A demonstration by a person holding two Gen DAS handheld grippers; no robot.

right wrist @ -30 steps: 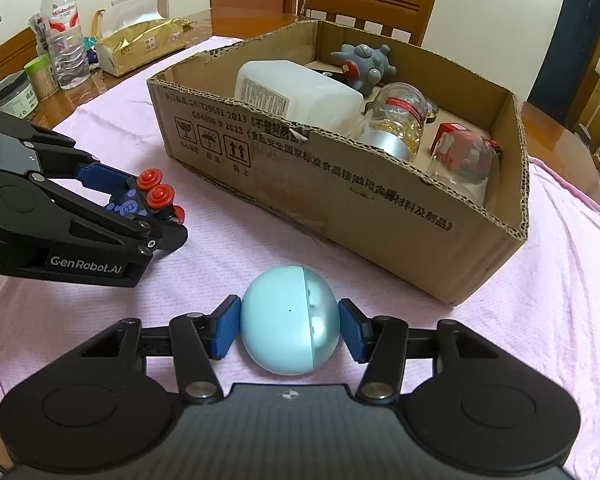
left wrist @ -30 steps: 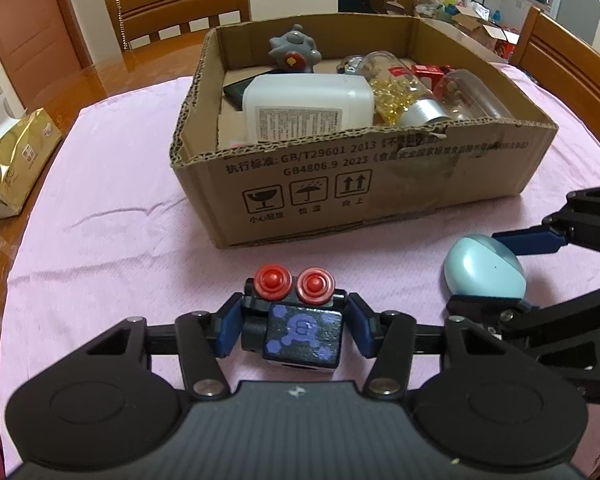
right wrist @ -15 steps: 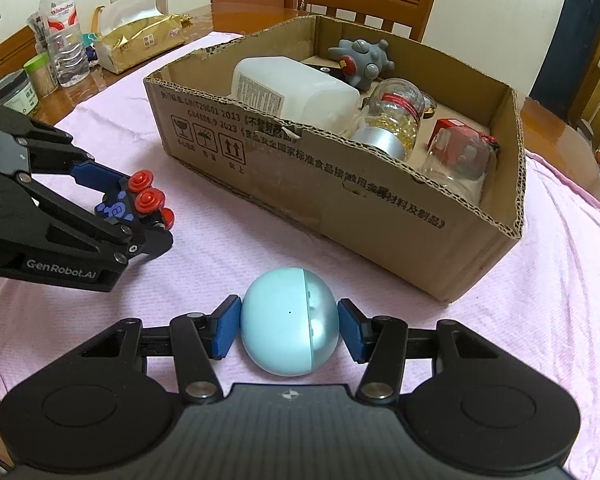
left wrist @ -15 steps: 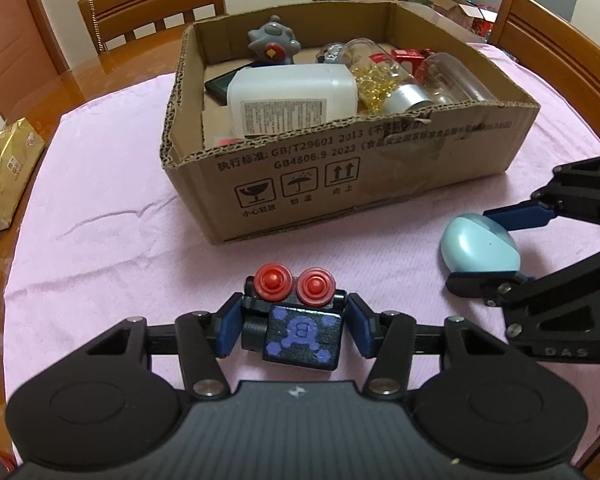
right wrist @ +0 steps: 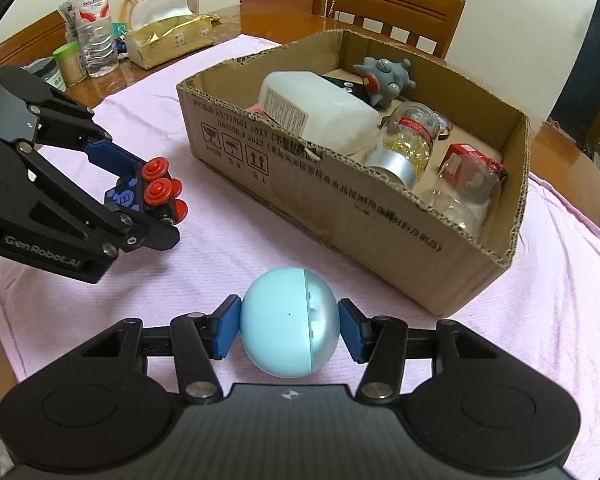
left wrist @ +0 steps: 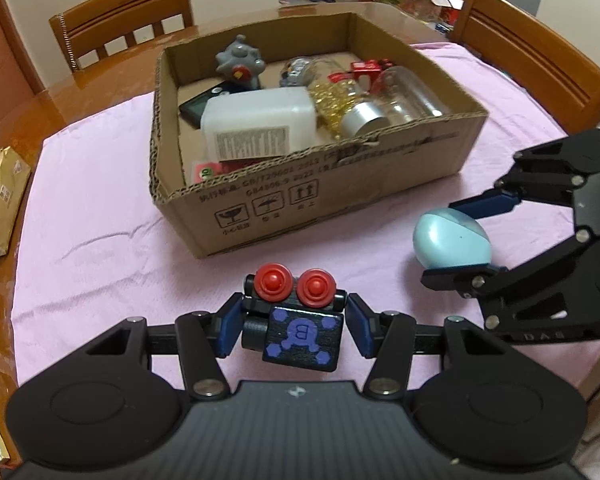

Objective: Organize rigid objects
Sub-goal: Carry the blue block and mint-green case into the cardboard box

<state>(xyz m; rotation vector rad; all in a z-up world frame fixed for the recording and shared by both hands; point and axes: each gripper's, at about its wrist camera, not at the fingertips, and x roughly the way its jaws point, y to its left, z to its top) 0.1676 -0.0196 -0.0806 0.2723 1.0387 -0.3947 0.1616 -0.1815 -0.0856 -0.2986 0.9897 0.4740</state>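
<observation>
Across the pink tablecloth [left wrist: 100, 240], at twelve o'clock from the left wrist camera, sits the open cardboard box [left wrist: 340, 184], the biggest thing on the table. Inside it, a white plastic bottle [left wrist: 258, 128] lies on its side at the box's centre-left, with a jar of yellow beads [left wrist: 352, 112] and a clear glass jar [left wrist: 410, 94] to its three o'clock, and a grey spiky toy [left wrist: 240, 62] at the far wall, toward twelve.

At three o'clock in that view, the right gripper [left wrist: 460, 236] is clamped on a pale blue egg-shaped case [left wrist: 452, 240], its blue pads pressed to both sides, just in front of the box's near corner. From its own camera the box lies at one o'clock.

At six o'clock, the left gripper [left wrist: 294, 324] is closed tight on a small black toy block with red knobs [left wrist: 296, 312], outside the box and near its front wall.
</observation>
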